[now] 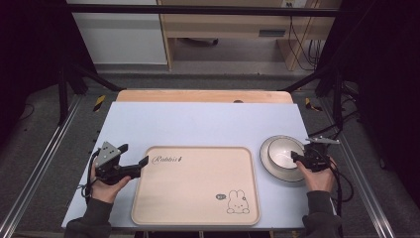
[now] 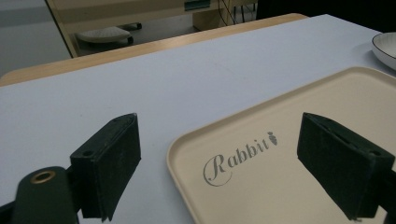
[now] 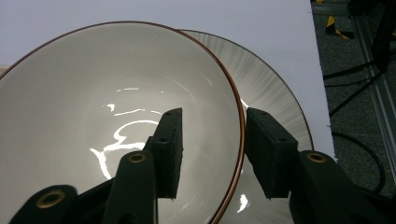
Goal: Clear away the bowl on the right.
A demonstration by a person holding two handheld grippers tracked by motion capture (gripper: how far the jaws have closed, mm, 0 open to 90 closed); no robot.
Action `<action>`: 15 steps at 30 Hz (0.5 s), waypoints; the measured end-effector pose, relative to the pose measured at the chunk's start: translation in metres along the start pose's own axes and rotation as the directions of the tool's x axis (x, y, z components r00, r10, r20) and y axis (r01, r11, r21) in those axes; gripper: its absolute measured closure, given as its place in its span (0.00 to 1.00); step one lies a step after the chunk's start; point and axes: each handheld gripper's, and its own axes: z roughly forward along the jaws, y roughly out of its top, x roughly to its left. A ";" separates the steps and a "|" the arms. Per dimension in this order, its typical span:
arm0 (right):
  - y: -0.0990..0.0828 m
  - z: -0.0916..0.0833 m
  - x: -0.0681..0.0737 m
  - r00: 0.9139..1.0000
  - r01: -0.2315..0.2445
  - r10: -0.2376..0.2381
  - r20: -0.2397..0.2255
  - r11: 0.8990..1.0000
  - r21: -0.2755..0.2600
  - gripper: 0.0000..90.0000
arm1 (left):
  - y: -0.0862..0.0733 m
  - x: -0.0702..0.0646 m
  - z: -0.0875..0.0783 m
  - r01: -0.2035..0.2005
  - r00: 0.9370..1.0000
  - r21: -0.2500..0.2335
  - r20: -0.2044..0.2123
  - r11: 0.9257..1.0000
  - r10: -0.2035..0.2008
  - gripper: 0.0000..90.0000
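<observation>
High view: the bowl [image 1: 284, 153] sits on a plate [image 1: 268, 163] right of the tray [image 1: 195, 186] on the counter [image 1: 198, 124]. The right tongs [image 1: 295, 156] reach its near rim; the left tongs [image 1: 144, 160] wait at the tray's corner.

Left gripper view: jaws spread wide, holding nothing, the tray [image 2: 299, 186] partly between them, likely to steady it.

Right gripper view: jaws straddle the bowl [image 3: 116, 93] rim, gaps remaining, not yet clenched.

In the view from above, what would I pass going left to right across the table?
Left gripper → beige tray with the rabbit drawing → bowl sitting on its plate → right gripper, its jaws straddling the bowl's rim.
</observation>
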 end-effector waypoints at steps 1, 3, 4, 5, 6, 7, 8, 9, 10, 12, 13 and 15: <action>0.000 0.001 0.000 1.000 -0.003 0.003 0.000 1.000 0.007 0.68 | 0.000 0.000 0.000 0.000 1.000 0.000 0.000 1.000 0.000 0.15; 0.000 0.001 0.000 1.000 -0.008 0.008 -0.003 1.000 0.014 0.72 | 0.000 0.000 0.000 0.000 1.000 0.000 -0.001 1.000 0.000 0.15; 0.000 0.001 0.000 1.000 -0.008 0.008 -0.003 1.000 0.014 0.72 | 0.000 0.000 0.000 0.000 1.000 0.000 -0.001 1.000 0.000 0.15; 0.000 0.001 0.000 1.000 -0.019 0.020 -0.008 0.999 0.027 0.76 | 0.000 0.000 0.000 -0.002 1.000 0.002 -0.001 1.000 0.002 0.15; 0.000 0.001 0.000 1.000 -0.019 0.020 -0.008 0.999 0.027 0.76 | 0.000 0.000 0.000 -0.002 1.000 0.003 -0.001 1.000 0.002 0.15; 0.000 0.002 -0.001 1.000 -0.025 0.025 -0.011 0.999 0.029 0.77 | 0.000 0.000 0.000 -0.003 1.000 0.003 -0.001 1.000 0.003 0.15; 0.000 0.002 0.000 0.999 -0.036 0.037 -0.007 0.999 0.039 0.79 | 0.000 0.000 0.000 -0.003 1.000 0.004 -0.001 1.000 0.003 0.15; 0.000 0.003 -0.001 0.999 -0.033 0.033 -0.008 0.998 0.046 0.80 | 0.000 0.000 0.001 -0.004 1.000 0.005 -0.001 1.000 0.004 0.15; 0.000 0.004 -0.001 0.999 -0.036 0.036 -0.004 0.998 0.052 0.81 | 0.000 0.000 0.001 -0.003 1.000 0.005 -0.002 1.000 0.003 0.15; 0.000 0.005 -0.001 0.999 -0.039 0.039 0.001 0.997 0.065 0.83 | 0.000 0.000 0.001 -0.004 1.000 0.006 -0.003 1.000 0.004 0.15; 0.000 0.006 -0.002 0.999 -0.049 0.050 -0.005 0.996 0.072 0.83 | 0.000 0.000 0.001 -0.005 1.000 0.007 -0.003 1.000 0.005 0.15; 0.000 0.006 -0.003 0.999 -0.050 0.051 -0.012 0.996 0.071 0.84 | 0.000 0.000 0.001 -0.004 1.000 0.007 -0.003 1.000 0.004 0.15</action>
